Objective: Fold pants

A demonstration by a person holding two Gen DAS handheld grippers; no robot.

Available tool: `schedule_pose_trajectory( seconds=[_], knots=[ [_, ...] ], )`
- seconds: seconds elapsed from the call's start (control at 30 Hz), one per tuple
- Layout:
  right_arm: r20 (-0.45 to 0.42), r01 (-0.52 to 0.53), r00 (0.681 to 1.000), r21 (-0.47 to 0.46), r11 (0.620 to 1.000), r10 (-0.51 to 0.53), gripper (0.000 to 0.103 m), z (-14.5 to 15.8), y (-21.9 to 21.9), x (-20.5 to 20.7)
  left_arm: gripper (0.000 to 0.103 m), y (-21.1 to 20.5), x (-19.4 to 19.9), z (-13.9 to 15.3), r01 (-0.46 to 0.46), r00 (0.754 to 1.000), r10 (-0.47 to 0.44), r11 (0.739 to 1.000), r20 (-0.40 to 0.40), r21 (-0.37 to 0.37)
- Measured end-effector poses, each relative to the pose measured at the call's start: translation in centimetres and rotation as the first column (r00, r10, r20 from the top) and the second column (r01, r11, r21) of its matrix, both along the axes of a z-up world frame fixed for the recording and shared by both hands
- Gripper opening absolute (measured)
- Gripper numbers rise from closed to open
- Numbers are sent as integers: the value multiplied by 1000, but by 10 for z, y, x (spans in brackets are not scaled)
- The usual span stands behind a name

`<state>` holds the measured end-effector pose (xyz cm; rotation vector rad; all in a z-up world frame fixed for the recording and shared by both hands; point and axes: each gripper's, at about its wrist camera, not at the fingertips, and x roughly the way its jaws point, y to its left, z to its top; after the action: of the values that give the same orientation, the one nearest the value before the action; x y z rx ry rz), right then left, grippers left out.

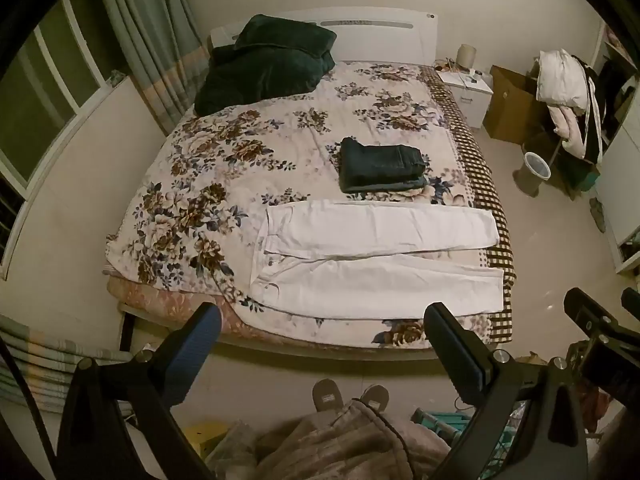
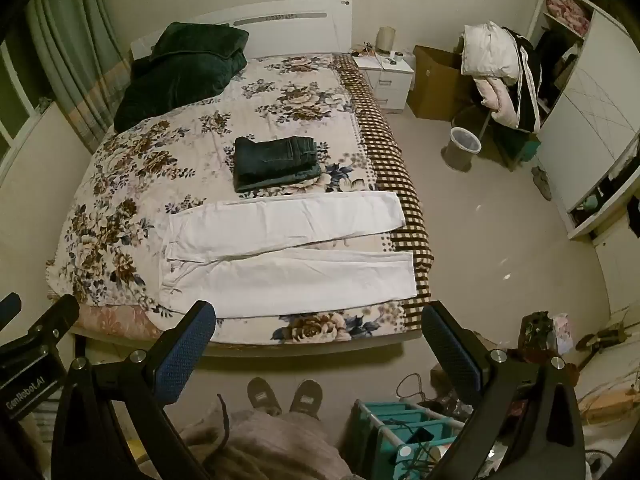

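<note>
Pants (image 1: pixel 376 264) (white) spread flat, legs parted.

Both wrist views look down from beyond the bed's (image 1: pixel 168 184) foot; both share the bed (image 2: pixel 120 184).

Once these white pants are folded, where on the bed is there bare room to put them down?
Bare floral cover lies left of the folded dark pants, between them, the green blanket and the white pants. A smaller patch lies between the stack and the headboard. The bed's near edge is taken up by the white pants.
</note>
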<state>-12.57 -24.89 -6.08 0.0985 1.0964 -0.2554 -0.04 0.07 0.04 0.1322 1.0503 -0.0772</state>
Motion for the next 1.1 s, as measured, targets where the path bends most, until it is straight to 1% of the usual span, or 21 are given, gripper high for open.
schedule_pose_trajectory(
  seconds=[0.17,0.2,0.23,0.37,0.47,0.5,0.7,0.8,1.1],
  knots=[
    [2,-1,1000,4,1000,1,103,1,1,-1,103,7,-2,2,-12,1000,12,1000,6,-18],
    [2,0,1000,4,1000,0,103,1,1,-1,103,0,0,0,1,1000,-1,1000,-2,10],
    [1,-1,1000,1,1000,1,103,1,1,-1,103,-1,0,-1,2,1000,-2,1000,-1,9],
    [-3,1,1000,1,1000,-1,103,-1,2,-1,103,-1,0,-1,8,1000,-8,1000,-7,4],
    [-5,-2,1000,-2,1000,2,103,-2,4,1,103,1,0,5,7,1000,-7,1000,-8,-2],
    [2,-3,1000,0,1000,3,103,4,3,-2,103,-1,-2,2,6,1000,-6,1000,-6,-1],
    [4,-6,1000,7,1000,6,103,3,6,-5,103,0,1,8,5,1000,-5,1000,-2,-6],
    [7,-8,1000,6,1000,8,103,2,7,-13,103,0,3,11,3,1000,-3,1000,-4,-16],
    [8,-12,1000,1,1000,12,103,5,9,-10,103,-1,2,11,5,1000,-5,1000,-1,-28]
  ],
)
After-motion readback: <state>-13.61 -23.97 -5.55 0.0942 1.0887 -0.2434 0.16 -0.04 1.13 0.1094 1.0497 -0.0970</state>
